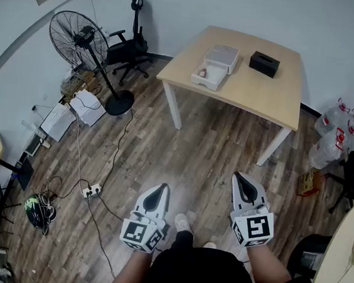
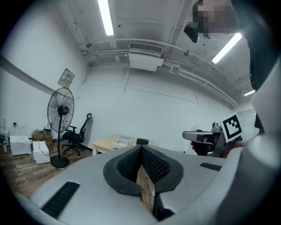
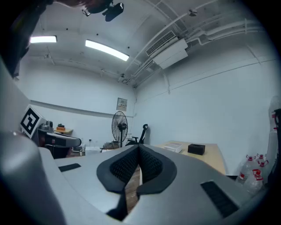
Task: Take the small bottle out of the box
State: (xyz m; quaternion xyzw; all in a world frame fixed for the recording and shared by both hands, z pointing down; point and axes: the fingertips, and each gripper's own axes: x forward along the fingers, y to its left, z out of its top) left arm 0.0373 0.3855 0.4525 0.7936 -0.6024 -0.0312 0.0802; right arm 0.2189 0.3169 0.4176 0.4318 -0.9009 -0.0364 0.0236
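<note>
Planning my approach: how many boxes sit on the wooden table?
2. A white box lies toward the wooden table's left side; a black box sits to its right. None looks hidden.

Your box (image 1: 215, 65) sits well ahead of you on the far desk (image 1: 264, 90), left of its middle. It is white and shallow, lying flat with its lid open. A small pinkish item (image 1: 202, 73) shows inside at its near left end, too small to identify as the bottle.
</note>
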